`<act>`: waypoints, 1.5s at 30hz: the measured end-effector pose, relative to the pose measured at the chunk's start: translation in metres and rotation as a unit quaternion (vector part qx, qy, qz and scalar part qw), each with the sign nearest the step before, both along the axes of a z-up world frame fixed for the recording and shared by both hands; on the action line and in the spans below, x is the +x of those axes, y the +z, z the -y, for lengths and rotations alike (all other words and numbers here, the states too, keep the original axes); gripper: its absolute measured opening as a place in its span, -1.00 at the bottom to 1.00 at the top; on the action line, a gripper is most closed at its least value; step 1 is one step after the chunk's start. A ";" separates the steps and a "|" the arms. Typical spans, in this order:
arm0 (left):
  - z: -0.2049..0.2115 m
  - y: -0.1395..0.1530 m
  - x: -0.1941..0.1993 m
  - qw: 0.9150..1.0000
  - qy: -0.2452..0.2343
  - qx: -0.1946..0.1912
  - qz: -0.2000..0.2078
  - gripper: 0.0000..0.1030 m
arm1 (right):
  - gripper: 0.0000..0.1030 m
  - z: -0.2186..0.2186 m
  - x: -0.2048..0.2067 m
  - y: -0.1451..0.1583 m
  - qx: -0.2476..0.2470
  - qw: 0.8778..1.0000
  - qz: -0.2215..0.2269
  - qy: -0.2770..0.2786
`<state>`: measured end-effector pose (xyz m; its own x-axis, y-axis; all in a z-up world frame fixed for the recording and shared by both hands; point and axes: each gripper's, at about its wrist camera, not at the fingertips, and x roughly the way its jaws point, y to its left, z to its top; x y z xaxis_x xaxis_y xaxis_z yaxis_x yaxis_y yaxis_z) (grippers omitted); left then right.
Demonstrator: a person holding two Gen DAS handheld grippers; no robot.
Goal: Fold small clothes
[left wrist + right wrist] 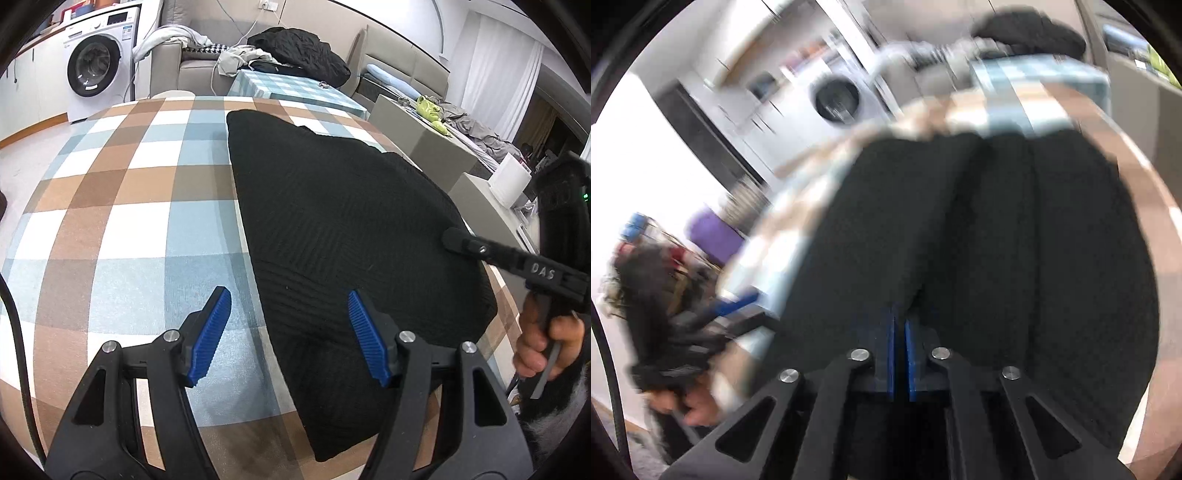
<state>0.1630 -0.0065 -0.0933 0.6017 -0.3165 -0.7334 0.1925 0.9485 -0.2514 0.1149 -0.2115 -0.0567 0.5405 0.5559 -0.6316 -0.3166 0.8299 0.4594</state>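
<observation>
Our right gripper (899, 325) fingers appear, through blur, clenched on the black ribbed knit garment (343, 221) ahead on the checked tabletop (122, 206); our left gripper (290, 321) fingers stand released, straddling its edge.

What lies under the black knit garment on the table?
The black knit garment lies on a brown, blue and white checked tablecloth, which shows all around it. Whatever is beneath its middle is covered.

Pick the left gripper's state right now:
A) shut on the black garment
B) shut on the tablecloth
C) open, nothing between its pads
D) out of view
C: in the left wrist view the left gripper has its blue pads spread wide above the checked tablecloth, straddling the edge of the black garment without pinching it.
</observation>
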 end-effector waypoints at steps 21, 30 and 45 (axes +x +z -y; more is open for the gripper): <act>-0.003 -0.012 0.010 1.000 -0.002 -0.004 -0.023 0.23 | -0.04 0.013 0.036 -0.034 -0.005 0.998 -0.054 -0.027; -0.010 -0.010 0.009 1.000 0.006 -0.005 -0.021 0.23 | -0.03 0.028 0.035 -0.030 0.048 0.997 -0.057 -0.021; -0.011 -0.011 0.006 1.000 0.005 -0.006 -0.019 0.23 | 0.01 0.014 0.013 -0.011 -0.119 0.988 0.001 -0.093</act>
<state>0.1687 0.0043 -0.1044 0.5768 -0.3198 -0.7517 0.1741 0.9472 -0.2693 0.1283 -0.2252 -0.0680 0.6213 0.2821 -0.7310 -0.1486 0.9584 0.2436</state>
